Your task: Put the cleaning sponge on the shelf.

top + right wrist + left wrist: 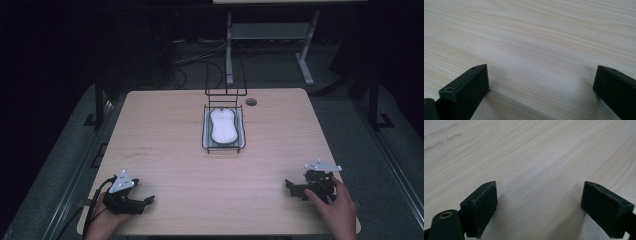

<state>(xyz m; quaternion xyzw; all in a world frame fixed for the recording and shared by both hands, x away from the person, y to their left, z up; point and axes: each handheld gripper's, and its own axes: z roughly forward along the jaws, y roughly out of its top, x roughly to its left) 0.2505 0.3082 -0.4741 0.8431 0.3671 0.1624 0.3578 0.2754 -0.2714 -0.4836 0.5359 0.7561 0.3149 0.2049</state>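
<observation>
A black wire rack (223, 131) stands at the middle back of the wooden table (165, 150), with a white oblong dish (223, 125) lying in it. My left gripper (142, 204) rests near the front left corner, held by a hand, jaws pointing right. In the left gripper view the left gripper (540, 207) is open, with bare wood between its jaws. My right gripper (290, 189) rests near the front right edge under a hand (335, 205), jaws pointing left. In the right gripper view the right gripper (541, 90) is open too, over bare wood.
A round cable hole (251, 102) sits in the tabletop behind the rack. A grey desk frame (270, 35) and cables stand on the dark floor beyond the far edge. The table's broad middle lies between the grippers and the rack.
</observation>
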